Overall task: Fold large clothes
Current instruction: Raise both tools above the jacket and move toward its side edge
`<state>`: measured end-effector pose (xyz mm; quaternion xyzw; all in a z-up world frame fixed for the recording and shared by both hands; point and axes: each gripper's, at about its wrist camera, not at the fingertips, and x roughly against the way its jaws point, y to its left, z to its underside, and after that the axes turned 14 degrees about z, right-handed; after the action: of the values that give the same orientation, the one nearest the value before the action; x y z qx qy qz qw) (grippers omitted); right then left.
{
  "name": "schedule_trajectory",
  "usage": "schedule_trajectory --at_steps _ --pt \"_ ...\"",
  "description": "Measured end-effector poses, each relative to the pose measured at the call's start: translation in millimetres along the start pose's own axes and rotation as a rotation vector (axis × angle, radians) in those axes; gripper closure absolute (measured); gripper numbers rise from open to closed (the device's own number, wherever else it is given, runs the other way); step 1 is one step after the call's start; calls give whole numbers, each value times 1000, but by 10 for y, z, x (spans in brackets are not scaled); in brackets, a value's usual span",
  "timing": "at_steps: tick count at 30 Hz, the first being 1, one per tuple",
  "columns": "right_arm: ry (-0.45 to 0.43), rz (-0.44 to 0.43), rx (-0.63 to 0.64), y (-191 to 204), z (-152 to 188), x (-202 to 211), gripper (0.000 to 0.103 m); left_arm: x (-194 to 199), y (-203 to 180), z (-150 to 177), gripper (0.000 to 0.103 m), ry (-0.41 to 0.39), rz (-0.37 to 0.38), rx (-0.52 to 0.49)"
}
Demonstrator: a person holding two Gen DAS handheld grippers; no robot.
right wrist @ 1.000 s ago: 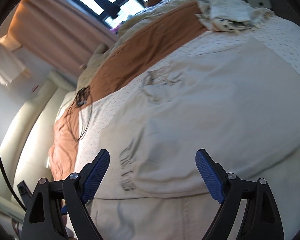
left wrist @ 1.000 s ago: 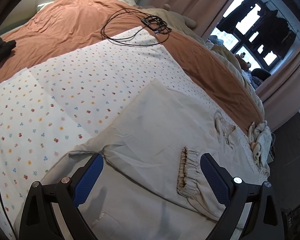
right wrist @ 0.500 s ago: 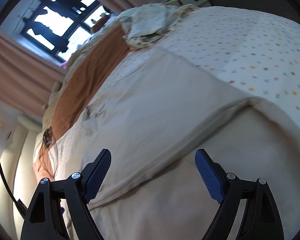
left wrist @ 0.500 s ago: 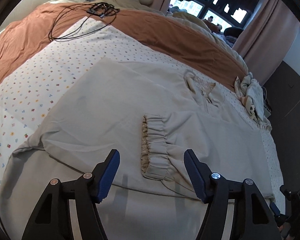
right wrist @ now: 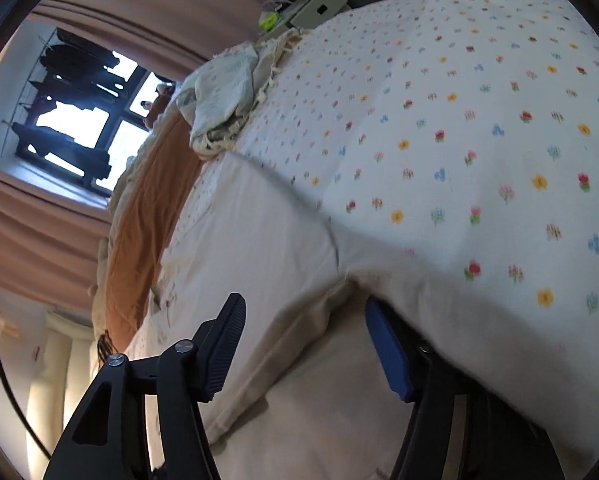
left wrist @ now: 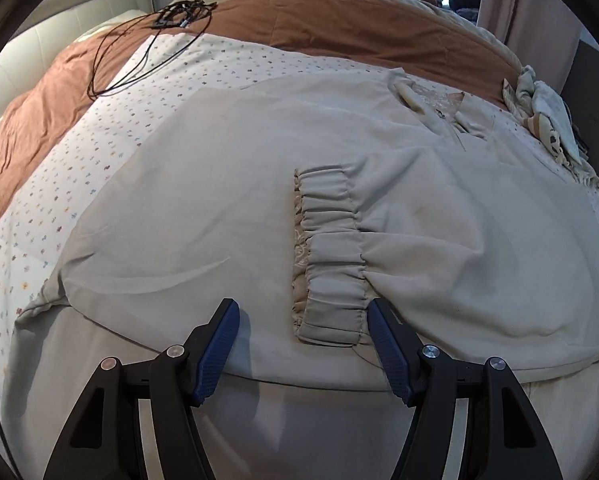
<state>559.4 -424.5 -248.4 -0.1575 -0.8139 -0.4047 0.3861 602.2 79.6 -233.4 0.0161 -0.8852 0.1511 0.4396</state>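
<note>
Beige garment (left wrist: 219, 208) lies spread on the flowered bed (left wrist: 39, 208), sleeves folded in; left hand-held gripper (left wrist: 301, 346) gapes over its elastic cuff (left wrist: 331, 248), right hand-held gripper (right wrist: 305, 340) is closing round its edge, ready for lifting.

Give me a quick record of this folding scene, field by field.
surface: bed with floral sheet
garment: beige top, spread flat, sleeve folded across it
cuff: elastic cuff just ahead of the left gripper
left gripper: open, holding nothing
right gripper: right gripper closing around the garment's edge
elsewhere: black cable, crumpled cloth
</note>
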Motion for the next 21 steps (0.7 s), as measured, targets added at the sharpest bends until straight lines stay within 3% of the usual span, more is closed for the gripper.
schedule_trajectory --at_steps 2,5,12,16,19,21 --pt "-5 -3 -27 -48 -62 -63 62 -1 5 13 35 -4 -4 -5" --pt "-6 -24 -88 -183 -106 -97 75 17 2 5 35 -8 -7 -7" --pt "12 -22 -101 -179 -113 -56 74 153 6 -55 35 -22 17 14" --pt "30 -50 -74 -88 -76 19 47 419 59 -34 32 -75 62 56" --pt "18 -60 -11 14 25 159 27 621 75 43 10 -109 88 60" --pt "14 -74 9 36 107 271 15 748 88 94 9 -124 104 64"
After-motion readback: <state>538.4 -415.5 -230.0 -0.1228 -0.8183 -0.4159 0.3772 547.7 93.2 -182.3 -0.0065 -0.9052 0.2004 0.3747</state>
